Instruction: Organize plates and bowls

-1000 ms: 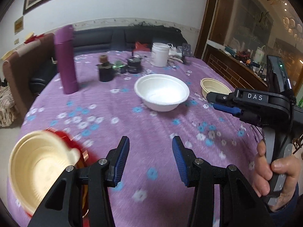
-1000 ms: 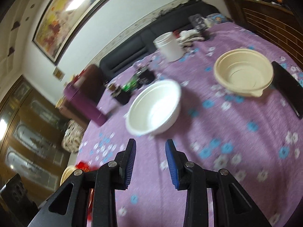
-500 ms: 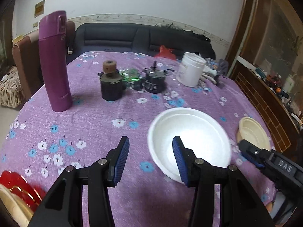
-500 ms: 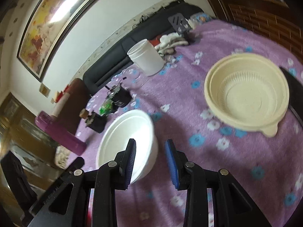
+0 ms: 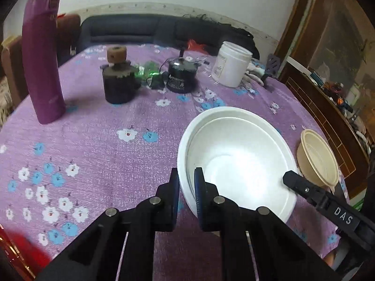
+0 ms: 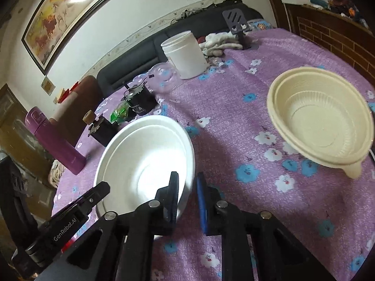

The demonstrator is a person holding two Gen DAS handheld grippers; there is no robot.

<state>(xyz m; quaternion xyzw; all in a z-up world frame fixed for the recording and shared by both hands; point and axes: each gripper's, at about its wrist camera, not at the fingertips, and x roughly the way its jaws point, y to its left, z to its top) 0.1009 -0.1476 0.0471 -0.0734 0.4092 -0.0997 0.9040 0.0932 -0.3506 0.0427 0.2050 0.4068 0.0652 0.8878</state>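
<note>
A white bowl (image 5: 239,164) sits on the purple flowered tablecloth (image 5: 105,164). My left gripper (image 5: 186,187) is shut on its near-left rim, one pad inside and one outside. My right gripper (image 6: 187,194) straddles the near-right rim of the same white bowl (image 6: 145,154). Its jaws are closing, and a thin sliver still shows between the outer pad and the bowl wall. One of its fingers (image 5: 304,189) reaches in from the right in the left wrist view. A cream ribbed bowl (image 6: 321,121) stands apart to the right, also visible as the cream bowl (image 5: 316,159).
A tall purple flask (image 5: 43,58) stands at the left. Two dark pots (image 5: 118,82) and a white jar (image 5: 232,65) stand behind the bowl. A clear glass dish (image 6: 164,77) and a phone stand (image 6: 236,23) are farther back. Something red (image 5: 14,253) lies at the near-left edge.
Both grippers moved forward and down to the white bowl. The left jaws went from wide to shut on its rim. The right jaws narrowed around the opposite rim.
</note>
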